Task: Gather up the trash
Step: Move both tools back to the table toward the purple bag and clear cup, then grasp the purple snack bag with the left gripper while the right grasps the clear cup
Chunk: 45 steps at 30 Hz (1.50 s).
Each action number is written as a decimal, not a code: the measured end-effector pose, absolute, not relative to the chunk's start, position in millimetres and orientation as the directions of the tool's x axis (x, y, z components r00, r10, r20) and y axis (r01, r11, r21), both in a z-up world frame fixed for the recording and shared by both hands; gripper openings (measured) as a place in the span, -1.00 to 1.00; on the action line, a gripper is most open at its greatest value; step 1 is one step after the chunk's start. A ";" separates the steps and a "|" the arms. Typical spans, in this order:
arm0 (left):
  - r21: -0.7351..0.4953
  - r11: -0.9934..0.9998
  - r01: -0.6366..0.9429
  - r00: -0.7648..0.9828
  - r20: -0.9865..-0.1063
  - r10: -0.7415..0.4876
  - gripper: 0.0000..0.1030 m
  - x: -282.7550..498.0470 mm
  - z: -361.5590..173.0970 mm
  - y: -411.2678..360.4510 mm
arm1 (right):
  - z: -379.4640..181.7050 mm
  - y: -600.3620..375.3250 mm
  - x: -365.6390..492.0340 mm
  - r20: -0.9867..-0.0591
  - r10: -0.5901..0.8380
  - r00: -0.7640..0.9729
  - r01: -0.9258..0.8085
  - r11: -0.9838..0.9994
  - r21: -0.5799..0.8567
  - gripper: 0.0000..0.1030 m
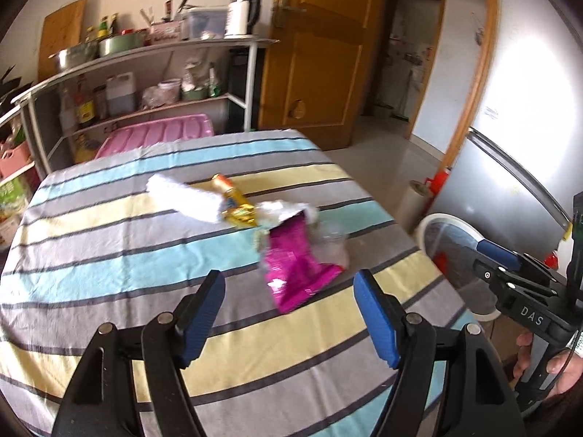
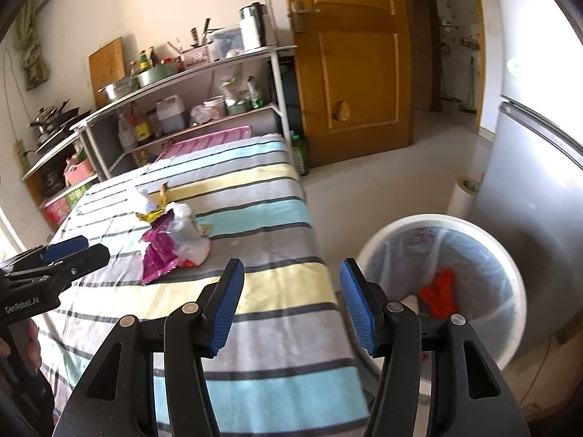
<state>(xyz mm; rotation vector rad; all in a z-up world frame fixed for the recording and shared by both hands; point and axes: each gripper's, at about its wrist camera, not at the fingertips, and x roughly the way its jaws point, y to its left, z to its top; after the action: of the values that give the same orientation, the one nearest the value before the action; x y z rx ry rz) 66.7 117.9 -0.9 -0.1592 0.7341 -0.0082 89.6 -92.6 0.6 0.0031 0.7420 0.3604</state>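
Left wrist view: left gripper [image 1: 288, 309] spread, nothing between its blue pads, aimed at crumpled magenta foil snack bag [image 1: 295, 266] at 12 o'clock on striped tablecloth [image 1: 109, 240]; white tissue wad [image 1: 186, 200] and gold wrapper [image 1: 237, 207] lay beyond.

Right wrist view: right gripper [image 2: 291, 306] spread, empty; white lined trash bin [image 2: 510, 291] at 2 o'clock, beside the table. Step judged: approach for pickup; next, close on the bag.

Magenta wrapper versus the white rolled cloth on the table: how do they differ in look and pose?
The magenta wrapper is shiny, crinkled foil lying flattened nearer the camera; the white rolled cloth is matte, soft and bundled into a thick roll farther back. The wrapper is torn open at its far end; the cloth shows no opening. Both rest on the striped tablecloth, untouched by either claw.
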 end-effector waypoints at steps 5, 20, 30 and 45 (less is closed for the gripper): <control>-0.188 0.981 -0.054 0.715 -0.693 -0.093 0.48 78.8 -14.0 125.4 | -4.7 -77.7 97.8 -0.669 0.335 0.663 -0.344 0.931 0.125 0.09; -0.214 0.975 -0.055 0.661 -0.740 -0.125 0.48 122.4 -34.6 124.7 | -12.5 -47.8 125.5 -0.698 0.345 0.627 -0.381 0.918 0.111 0.09; -0.217 0.974 -0.061 0.645 -0.753 -0.127 -0.06 125.5 -45.1 133.0 | -14.8 -31.0 135.0 -0.717 0.336 0.611 -0.394 0.914 0.093 0.09; -0.216 0.970 -0.116 0.676 -0.732 -0.083 -0.25 101.8 -34.9 165.4 | -21.3 9.7 129.0 -0.723 0.400 0.563 -0.506 0.859 0.082 0.09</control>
<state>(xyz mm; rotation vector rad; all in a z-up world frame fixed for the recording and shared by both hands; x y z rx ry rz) 101.8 165.4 -34.9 -0.2541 0.8305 0.0187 129.0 9.7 -21.3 -0.1406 0.8140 0.5352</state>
